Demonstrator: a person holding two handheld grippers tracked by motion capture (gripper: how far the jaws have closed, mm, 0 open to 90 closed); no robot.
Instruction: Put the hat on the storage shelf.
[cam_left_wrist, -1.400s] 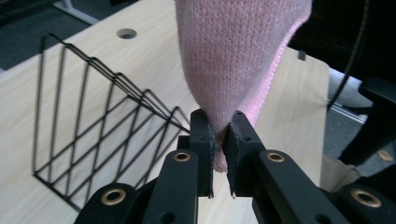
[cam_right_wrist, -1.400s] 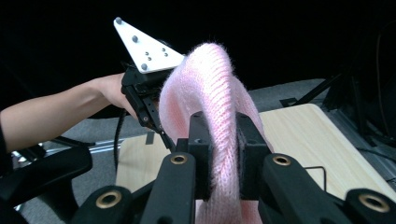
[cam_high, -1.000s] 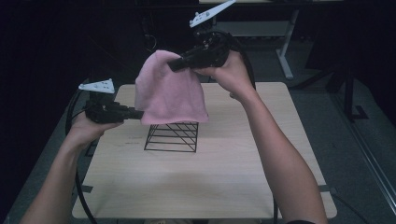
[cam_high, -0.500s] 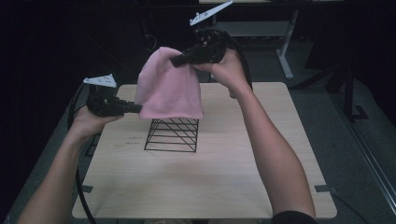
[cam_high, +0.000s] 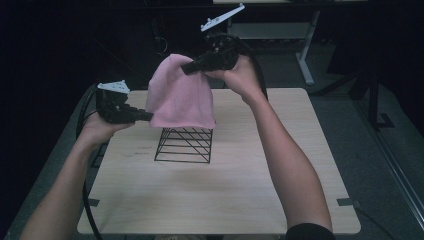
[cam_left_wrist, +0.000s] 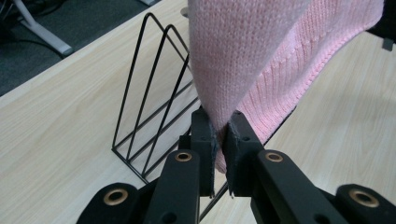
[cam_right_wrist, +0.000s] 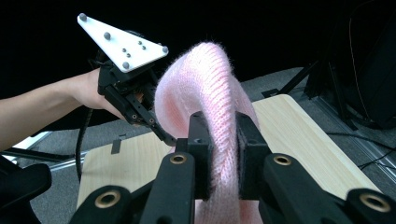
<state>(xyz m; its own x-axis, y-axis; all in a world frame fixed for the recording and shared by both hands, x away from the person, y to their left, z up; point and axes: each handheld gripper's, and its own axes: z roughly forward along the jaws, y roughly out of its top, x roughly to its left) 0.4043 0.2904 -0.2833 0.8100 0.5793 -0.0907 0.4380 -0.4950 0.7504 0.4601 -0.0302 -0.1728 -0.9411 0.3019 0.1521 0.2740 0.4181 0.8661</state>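
**Above the wire rack, a pink knit half draped**

Over the black wire rack (cam_high: 183, 145) on the desk (cam_high: 225, 190), a pink knit cloth (cam_high: 180, 97) hangs; left gripper (cam_left_wrist: 223, 135) clamps its lower edge beside the rack, right gripper (cam_right_wrist: 223, 135) pinches its top above; settling it remains.
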